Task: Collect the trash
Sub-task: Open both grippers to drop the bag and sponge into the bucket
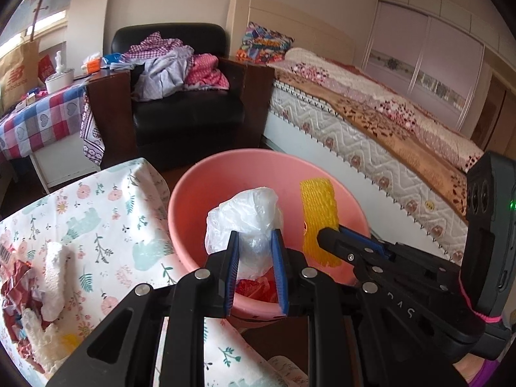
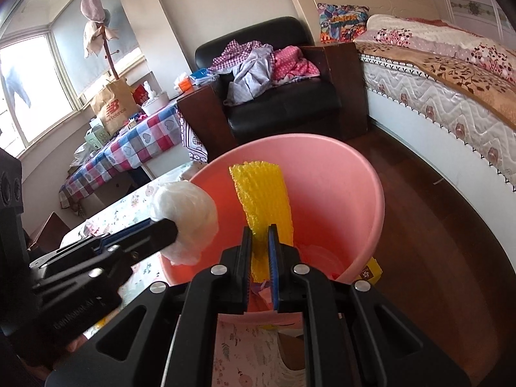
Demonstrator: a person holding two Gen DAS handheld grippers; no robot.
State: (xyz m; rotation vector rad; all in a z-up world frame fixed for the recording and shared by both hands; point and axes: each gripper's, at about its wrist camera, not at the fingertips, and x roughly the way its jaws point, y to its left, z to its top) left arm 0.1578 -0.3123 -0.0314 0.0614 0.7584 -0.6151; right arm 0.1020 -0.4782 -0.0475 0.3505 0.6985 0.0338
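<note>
Round pink basin (image 1: 206,190), crinkled plastic (image 1: 245,213)

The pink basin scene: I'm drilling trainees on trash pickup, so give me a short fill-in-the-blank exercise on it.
1. The left gripper holds a crumpled white plastic ____.
2. The right gripper pinches a foam net coloured ____.
3. Both pieces are held over a pink ____.

Missing words: bag; yellow; basin

Pink basin (image 1: 193,193); yellow foam net (image 1: 319,213); floral tablecloth (image 1: 106,213).
</note>
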